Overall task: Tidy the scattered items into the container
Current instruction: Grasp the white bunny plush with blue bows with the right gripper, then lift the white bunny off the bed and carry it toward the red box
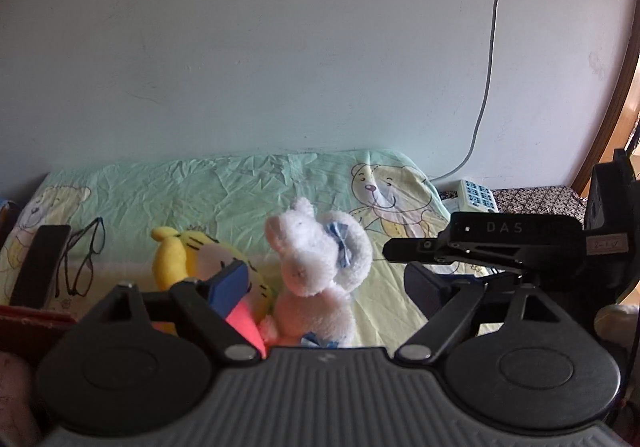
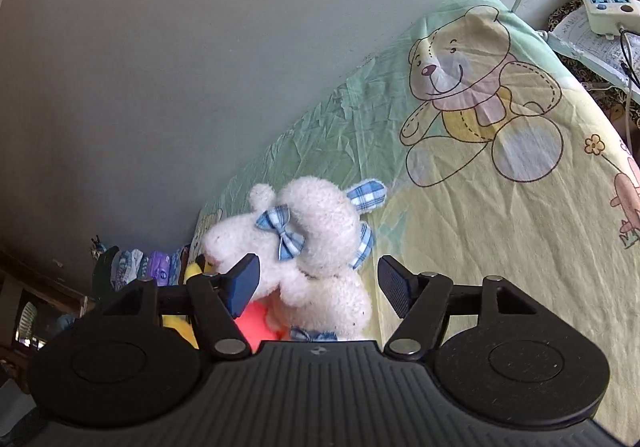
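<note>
Two spread claws around plush toys on a bed

Left claw [image 1: 326, 287] and right claw [image 2: 320, 283] both gape, flanking the white plush [image 2: 316, 247]; yellow plush [image 1: 176, 255] just beside.

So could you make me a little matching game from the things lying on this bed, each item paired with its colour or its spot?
Items:
1. plush rabbit
2. tiger toy
3. glasses
4. power strip

Descriptions:
A. yellow with black stripes
B. past the far end of the bed, by the wall
C. white with blue checked bows
D. thin dark frame, lying on the sheet at the left in the left wrist view

Pairs: 1-C, 2-A, 3-D, 4-B
</note>
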Demonstrator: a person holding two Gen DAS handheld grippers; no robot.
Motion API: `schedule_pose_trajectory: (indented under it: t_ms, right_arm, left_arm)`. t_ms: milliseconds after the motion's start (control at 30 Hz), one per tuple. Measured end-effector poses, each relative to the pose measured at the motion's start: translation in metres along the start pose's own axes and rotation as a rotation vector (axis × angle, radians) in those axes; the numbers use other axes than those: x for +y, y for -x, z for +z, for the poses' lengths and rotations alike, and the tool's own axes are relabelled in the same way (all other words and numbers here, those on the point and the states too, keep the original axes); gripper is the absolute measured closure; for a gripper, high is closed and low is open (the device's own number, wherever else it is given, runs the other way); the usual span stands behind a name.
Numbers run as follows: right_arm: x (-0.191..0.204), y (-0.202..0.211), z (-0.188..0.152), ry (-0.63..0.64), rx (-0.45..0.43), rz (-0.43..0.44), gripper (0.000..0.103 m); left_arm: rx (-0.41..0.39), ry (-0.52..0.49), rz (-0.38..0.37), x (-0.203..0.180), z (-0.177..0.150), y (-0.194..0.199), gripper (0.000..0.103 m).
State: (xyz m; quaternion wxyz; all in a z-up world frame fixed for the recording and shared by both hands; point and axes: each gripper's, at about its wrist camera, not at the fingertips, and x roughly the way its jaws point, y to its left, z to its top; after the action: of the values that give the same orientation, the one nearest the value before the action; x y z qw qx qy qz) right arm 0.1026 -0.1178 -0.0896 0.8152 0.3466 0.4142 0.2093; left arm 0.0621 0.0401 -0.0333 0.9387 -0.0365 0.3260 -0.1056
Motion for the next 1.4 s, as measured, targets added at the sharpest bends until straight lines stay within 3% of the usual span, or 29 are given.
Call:
schedule_pose_trajectory:
  t_ms: [100,300,433,500,533,567,833,1067,1233,1400]
  right_arm:
    - [-0.009,-0.015,0.002,-0.052,-0.017,0.037,0.031]
    - [-0.024,-0.041,-0.003,-0.134,-0.013,0.089,0.035]
    - [-0.027,-0.048,-0.004,-0.134,0.016,0.128,0.064]
    - [-0.027,-0.044,-0.004,-0.117,0.016,0.120,0.079]
    - [-0.027,-0.040,-0.004,-0.116,0.025,0.135,0.096]
    - [-0.027,-0.036,-0.005,-0.116,0.036,0.153,0.099]
    - [-0.043,0.033,-0.021,-0.053,0.069,0.060,0.099]
    - [-0.069,0.086,-0.068,-0.031,0.123,-0.031,0.099]
    - [-0.076,0.109,-0.094,-0.003,0.119,-0.094,0.078]
    - [-0.079,0.124,-0.090,0.024,0.046,-0.144,0.072]
  left_arm:
    - [0.023,-0.007,0.031,-0.003,0.005,-0.027,0.016]
    - [0.142,0.021,-0.001,-0.003,-0.008,-0.069,0.050]
    - [0.137,0.004,0.008,-0.004,-0.010,-0.071,0.059]
    - [0.146,-0.006,-0.035,-0.006,-0.010,-0.067,0.069]
    - [0.152,-0.014,-0.058,-0.009,-0.011,-0.065,0.074]
    - [0.154,-0.037,-0.077,-0.017,-0.013,-0.060,0.074]
    - [0.217,-0.130,-0.233,-0.073,-0.053,-0.033,0.074]
    - [0.311,-0.265,-0.375,-0.120,-0.111,-0.004,0.069]
    - [0.362,-0.310,-0.417,-0.127,-0.139,0.011,0.069]
    - [0.330,-0.224,-0.401,-0.097,-0.137,0.034,0.065]
